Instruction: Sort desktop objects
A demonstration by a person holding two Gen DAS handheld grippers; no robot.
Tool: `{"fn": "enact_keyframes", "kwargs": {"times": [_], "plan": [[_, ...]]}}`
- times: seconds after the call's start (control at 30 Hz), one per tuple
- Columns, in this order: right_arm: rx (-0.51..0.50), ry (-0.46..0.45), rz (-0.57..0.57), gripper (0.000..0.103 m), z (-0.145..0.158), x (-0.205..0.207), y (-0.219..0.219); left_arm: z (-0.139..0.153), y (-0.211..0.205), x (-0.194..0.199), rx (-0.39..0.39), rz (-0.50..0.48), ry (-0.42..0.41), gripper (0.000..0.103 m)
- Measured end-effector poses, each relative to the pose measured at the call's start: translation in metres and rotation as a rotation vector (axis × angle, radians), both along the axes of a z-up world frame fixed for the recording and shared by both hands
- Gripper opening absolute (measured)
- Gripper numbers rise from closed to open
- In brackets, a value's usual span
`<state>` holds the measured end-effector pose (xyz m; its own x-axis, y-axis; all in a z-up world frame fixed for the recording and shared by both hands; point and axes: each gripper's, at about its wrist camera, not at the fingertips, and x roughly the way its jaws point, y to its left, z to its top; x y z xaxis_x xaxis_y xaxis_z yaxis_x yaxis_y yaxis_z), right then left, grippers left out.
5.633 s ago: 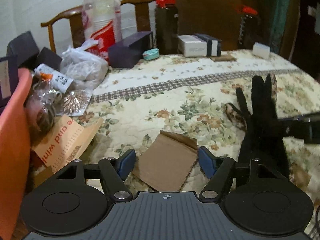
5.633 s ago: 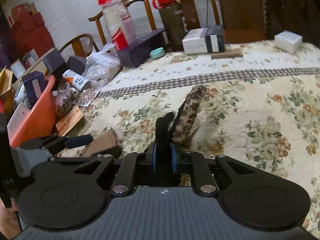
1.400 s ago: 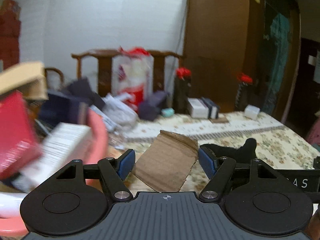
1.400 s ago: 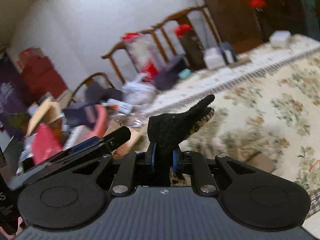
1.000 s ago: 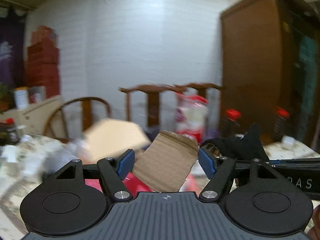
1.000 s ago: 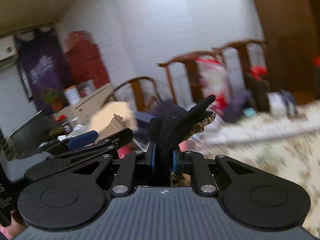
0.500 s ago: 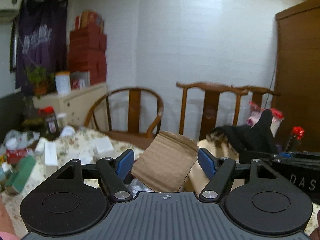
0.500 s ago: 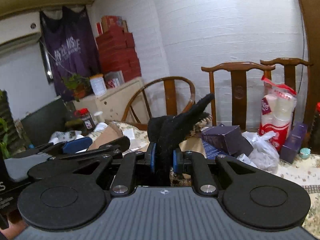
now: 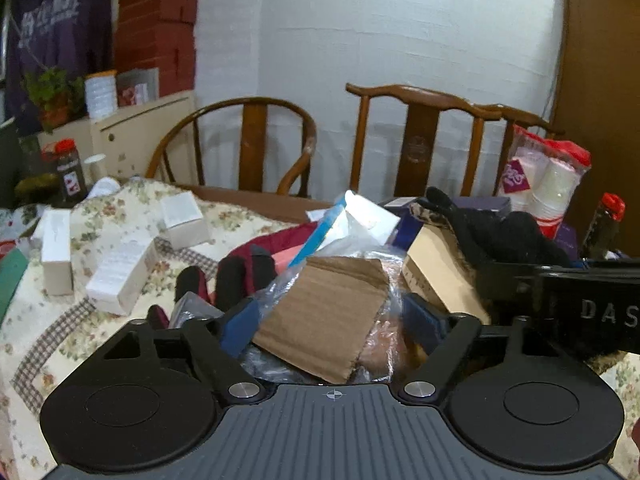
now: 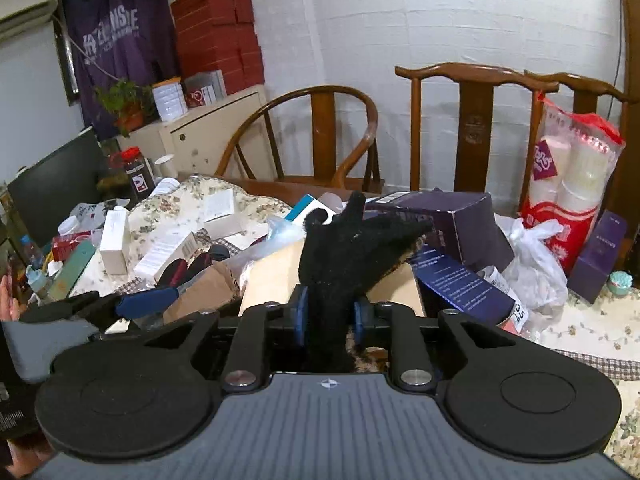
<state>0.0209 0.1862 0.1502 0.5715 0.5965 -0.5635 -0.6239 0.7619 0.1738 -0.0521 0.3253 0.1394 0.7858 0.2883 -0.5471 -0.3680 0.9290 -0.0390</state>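
Observation:
My left gripper (image 9: 332,320) is shut on a brown piece of cardboard (image 9: 324,316), held over a pile of bags, boxes and a dark red and black glove (image 9: 240,272). My right gripper (image 10: 329,314) is shut on a black glove (image 10: 352,248) with a leopard-print lining, held above a tan cardboard box (image 10: 280,276) in the same pile. The black glove also shows in the left wrist view (image 9: 500,232), at the right. The left gripper shows in the right wrist view (image 10: 148,304), at the lower left.
White boxes (image 9: 120,272) lie on the floral tablecloth (image 9: 48,340) to the left. Purple boxes (image 10: 448,216), a white plastic bag (image 10: 528,256) and a pack of paper cups (image 10: 572,184) stand at the right. Wooden chairs (image 10: 332,136) line the back wall.
Both grippers have swung left from the open tablecloth, carrying the cardboard and the black glove, and have now tipped down over the cluttered pile.

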Motion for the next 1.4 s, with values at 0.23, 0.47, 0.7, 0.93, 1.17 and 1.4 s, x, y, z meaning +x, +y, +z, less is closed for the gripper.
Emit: {"fn": "enact_keyframes", "kwargs": {"times": [0.23, 0.47, 0.7, 0.93, 1.17, 1.4], "plan": [[-0.015, -0.105, 0.012, 0.060, 0.005, -0.015, -0.001, 0.006, -0.023, -0.007, 0.144, 0.005, -0.020, 0.091], [0.052, -0.156, 0.026, 0.073, 0.028, -0.029, -0.017, 0.019, -0.038, -0.027, 0.255, 0.041, -0.090, 0.096], [0.154, -0.153, 0.063, 0.080, 0.049, -0.039, -0.043, 0.031, -0.040, -0.042, 0.258, 0.066, -0.137, 0.100], [0.171, -0.145, 0.068, 0.080, 0.053, -0.044, -0.046, 0.034, -0.041, -0.051, 0.302, 0.138, -0.166, 0.101], [0.210, -0.120, 0.066, 0.080, 0.048, -0.045, -0.066, 0.036, -0.040, -0.068, 0.323, 0.172, -0.223, 0.102], [0.243, -0.097, 0.047, 0.080, 0.040, -0.046, -0.104, 0.039, -0.051, -0.084, 0.346, 0.174, -0.263, 0.102]]}}
